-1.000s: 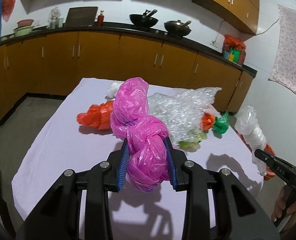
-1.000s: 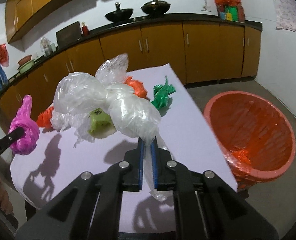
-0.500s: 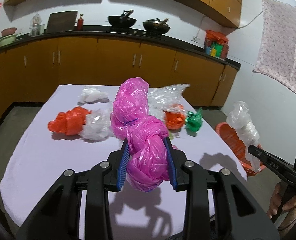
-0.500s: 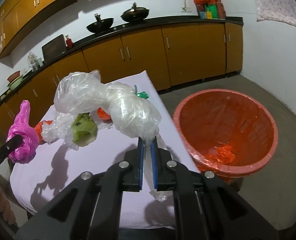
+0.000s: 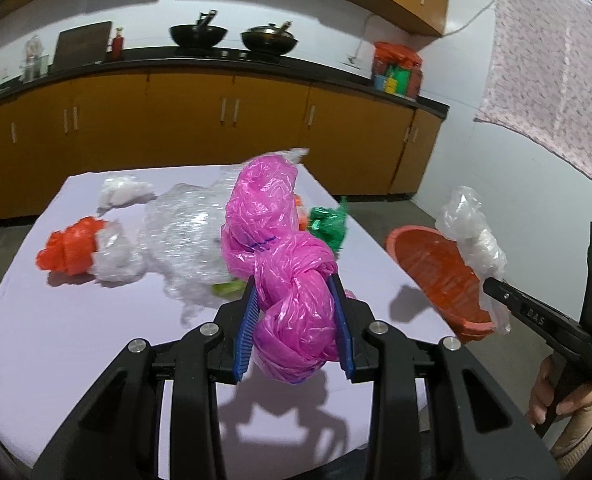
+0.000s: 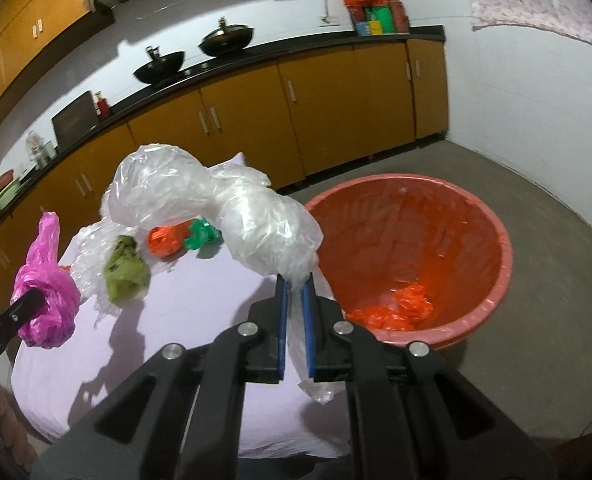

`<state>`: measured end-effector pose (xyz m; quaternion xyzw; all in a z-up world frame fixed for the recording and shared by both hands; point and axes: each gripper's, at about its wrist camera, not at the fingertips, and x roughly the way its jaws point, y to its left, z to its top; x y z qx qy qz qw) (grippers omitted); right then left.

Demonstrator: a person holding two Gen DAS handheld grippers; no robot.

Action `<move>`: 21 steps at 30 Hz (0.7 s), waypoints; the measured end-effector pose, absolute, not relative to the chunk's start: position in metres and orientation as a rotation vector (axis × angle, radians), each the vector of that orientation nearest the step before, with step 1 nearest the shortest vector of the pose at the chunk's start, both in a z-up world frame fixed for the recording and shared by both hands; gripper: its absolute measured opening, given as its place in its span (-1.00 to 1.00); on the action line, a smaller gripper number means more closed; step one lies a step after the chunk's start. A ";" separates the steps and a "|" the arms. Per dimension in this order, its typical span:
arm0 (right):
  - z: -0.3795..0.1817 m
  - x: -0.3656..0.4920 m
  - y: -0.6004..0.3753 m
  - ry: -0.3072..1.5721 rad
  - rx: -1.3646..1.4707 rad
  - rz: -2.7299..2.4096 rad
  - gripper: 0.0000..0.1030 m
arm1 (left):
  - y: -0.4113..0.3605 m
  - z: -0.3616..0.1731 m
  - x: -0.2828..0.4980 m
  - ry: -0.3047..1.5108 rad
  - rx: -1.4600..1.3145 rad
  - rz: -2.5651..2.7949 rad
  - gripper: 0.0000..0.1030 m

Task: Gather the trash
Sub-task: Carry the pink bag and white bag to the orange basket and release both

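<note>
My left gripper [image 5: 294, 320] is shut on a knotted pink plastic bag [image 5: 280, 256] and holds it above the near part of the lilac table [image 5: 76, 340]. My right gripper [image 6: 294, 300] is shut on a clear plastic bag [image 6: 224, 208], held up at the table's right edge, next to the orange bin [image 6: 491, 216] on the floor. The bin holds orange scraps [image 6: 395, 308]. In the left wrist view the clear bag [image 5: 471, 232] hangs before the bin [image 5: 435, 272]. The pink bag also shows in the right wrist view [image 6: 46, 284].
On the table lie an orange bag [image 5: 68, 250], a large clear bag [image 5: 184, 236], a green bag [image 5: 329, 226], a white bag [image 5: 124, 192] and an olive lump [image 6: 126, 272]. Wooden cabinets [image 5: 216, 120] with a dark counter run behind. Concrete floor [image 6: 535, 168] surrounds the bin.
Both grippers have swung right with their bags. The orange bin has come nearer in the right wrist view, and it now shows in the left wrist view.
</note>
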<state>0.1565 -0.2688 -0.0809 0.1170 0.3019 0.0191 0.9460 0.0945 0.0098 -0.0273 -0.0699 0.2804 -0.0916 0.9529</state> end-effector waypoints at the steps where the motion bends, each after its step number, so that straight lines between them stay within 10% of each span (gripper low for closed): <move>1: -0.082 0.157 -0.273 0.615 0.244 0.028 -0.83 | 0.006 -0.027 0.096 0.572 -0.142 -0.196 -0.33; 21: -0.085 0.195 -0.359 0.612 0.357 -0.196 -0.83 | -0.135 -0.034 0.164 0.580 -0.004 -0.464 -0.33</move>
